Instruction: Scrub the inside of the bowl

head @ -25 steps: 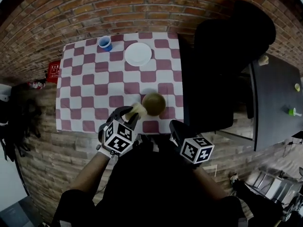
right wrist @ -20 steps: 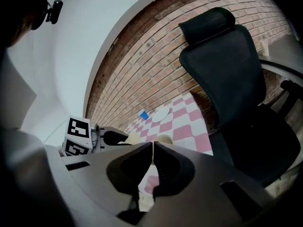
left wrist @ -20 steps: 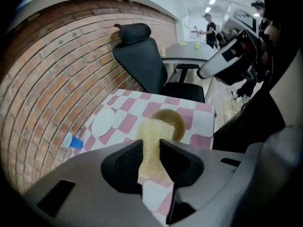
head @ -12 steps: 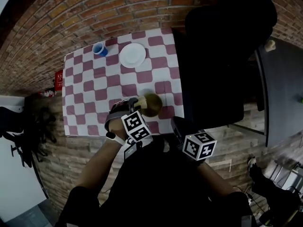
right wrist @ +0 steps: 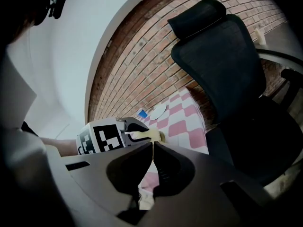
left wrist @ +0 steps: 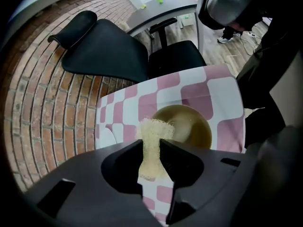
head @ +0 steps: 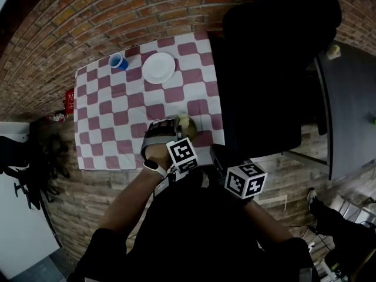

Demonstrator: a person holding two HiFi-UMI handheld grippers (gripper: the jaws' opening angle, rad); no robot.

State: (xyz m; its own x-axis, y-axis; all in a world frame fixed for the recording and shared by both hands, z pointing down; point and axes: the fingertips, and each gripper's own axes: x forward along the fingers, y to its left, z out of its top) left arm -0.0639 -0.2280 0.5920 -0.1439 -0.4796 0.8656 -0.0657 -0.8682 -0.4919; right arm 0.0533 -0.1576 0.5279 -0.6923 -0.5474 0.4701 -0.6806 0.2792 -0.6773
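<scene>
A table (head: 111, 116) in a maroon-and-white checked cloth carries a blue cup (head: 117, 61) at eleven o'clock, a white plate (head: 158, 67) at twelve, and a bowl (left wrist: 189, 126), seemingly empty, near four.

You get dim, even light, heavy fisheye bending of the brick wall (head: 117, 16), black vignetted corners, and soft, dark foregrounds in both gripper views.

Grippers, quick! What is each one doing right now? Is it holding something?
Left gripper: shut on the sponge, its fingers pointing at the bowl.
Right gripper: shut, with nothing between its fingers.
</scene>
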